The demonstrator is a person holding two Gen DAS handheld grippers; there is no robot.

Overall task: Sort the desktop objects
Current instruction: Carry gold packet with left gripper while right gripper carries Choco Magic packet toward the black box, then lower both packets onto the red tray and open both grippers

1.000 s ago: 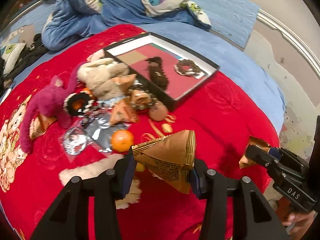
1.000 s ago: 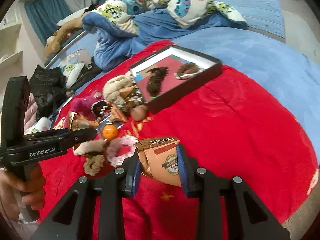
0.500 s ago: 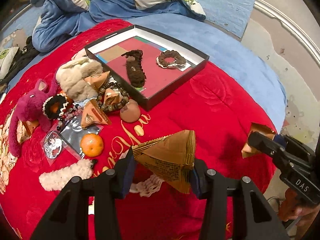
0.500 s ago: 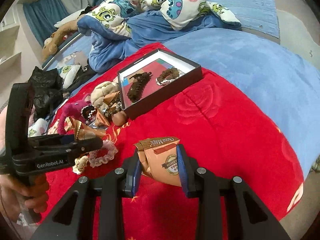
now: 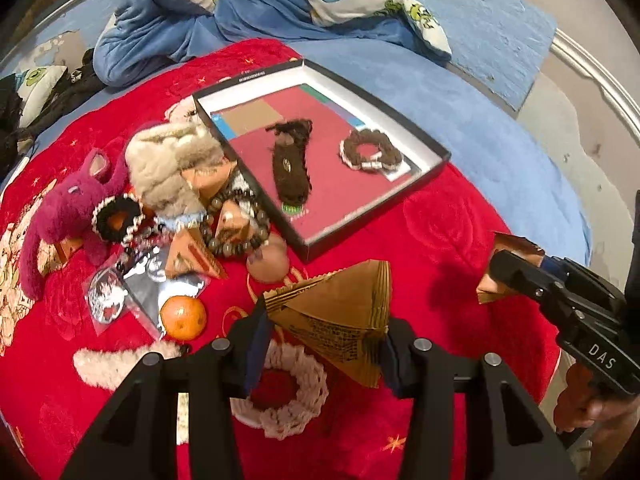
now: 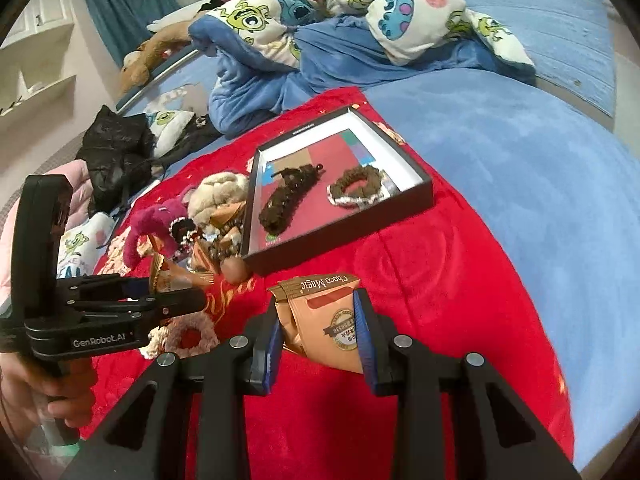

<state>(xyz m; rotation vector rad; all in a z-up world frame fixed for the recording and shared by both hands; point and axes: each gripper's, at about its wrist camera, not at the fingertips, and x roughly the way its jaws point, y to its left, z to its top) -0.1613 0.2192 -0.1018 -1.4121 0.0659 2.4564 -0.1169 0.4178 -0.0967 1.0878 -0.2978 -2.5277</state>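
Red blanket [image 5: 460, 232] below; left gripper [image 5: 322, 344] clamps a gold packet [image 5: 340, 316], right gripper [image 6: 318, 340] clamps a brown packet [image 6: 320, 316]

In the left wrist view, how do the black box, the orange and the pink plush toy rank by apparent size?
1. black box
2. pink plush toy
3. orange, though it lies nearer the camera

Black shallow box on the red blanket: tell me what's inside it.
Inside the black box lie a dark brown furry hair clip and a brown scrunchie with white trim, apart, on a red, tan and white printed floor. Whatever lies beneath them is covered.
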